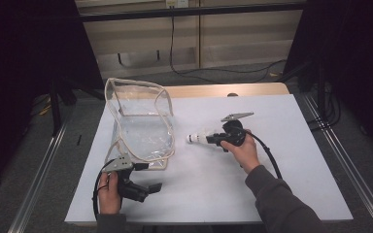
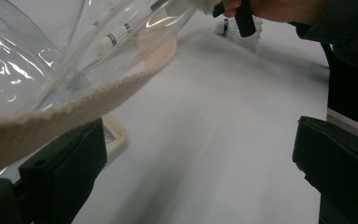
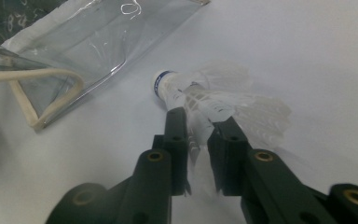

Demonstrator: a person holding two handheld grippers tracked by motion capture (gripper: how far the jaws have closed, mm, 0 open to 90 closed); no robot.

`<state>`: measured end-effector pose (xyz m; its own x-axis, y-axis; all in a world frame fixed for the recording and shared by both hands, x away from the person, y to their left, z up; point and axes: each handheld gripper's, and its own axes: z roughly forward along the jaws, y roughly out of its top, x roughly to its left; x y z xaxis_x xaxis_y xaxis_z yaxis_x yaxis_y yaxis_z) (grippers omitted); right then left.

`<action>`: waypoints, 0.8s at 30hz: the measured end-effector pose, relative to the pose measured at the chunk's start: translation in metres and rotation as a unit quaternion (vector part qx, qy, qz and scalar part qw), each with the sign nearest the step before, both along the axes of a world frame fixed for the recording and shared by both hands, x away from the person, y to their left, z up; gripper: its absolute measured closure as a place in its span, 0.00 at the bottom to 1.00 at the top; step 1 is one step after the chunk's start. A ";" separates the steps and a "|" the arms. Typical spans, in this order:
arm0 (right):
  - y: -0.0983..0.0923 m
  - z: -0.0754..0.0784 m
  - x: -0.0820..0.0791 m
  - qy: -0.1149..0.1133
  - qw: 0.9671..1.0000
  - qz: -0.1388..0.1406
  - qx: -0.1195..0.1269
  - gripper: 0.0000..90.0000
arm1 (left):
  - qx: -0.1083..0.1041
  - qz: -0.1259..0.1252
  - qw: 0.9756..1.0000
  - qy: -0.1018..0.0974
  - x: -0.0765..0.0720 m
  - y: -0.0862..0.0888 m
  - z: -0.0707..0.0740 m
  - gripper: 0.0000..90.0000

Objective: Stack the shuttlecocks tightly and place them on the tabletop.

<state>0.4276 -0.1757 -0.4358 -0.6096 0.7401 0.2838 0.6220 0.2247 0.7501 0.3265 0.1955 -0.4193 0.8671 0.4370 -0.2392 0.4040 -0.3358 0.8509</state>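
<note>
- Shuttlecock lies on the white tabletop, right of the clear bag, its cork head with a blue band pointing toward the bag and its feathers toward the right hand-held gripper.
- Right hand-held gripper has its jaws narrow, one on each side of the feather skirt; there is a slight gap at the tips, and whether the pads press on the feathers cannot be told.
- In the high view the right hand holds that hand-held gripper low over the tabletop, its jaws pointing left at the shuttlecock.
- Clear plastic bag with cream edging stands on the left part of the tabletop, mouth open.
- Left hand-held gripper sits near the front edge, just below the bag's front corner; its jaws stand wide.
- In the left gripper view the bag's cream strap runs just above one jaw, with nothing between the jaws.
- Another shuttlecock shows faintly inside the bag.
</note>
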 end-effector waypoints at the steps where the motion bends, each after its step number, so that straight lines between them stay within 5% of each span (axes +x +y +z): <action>1: 0.000 0.000 0.000 -0.001 1.000 0.000 -0.001 0.85 | 0.000 0.000 1.000 0.000 0.000 0.000 0.000 0.03; 24: -0.005 0.009 -0.005 -0.010 1.000 -0.013 -0.009 0.56 | -0.002 0.000 1.000 0.000 0.000 0.000 0.000 0.03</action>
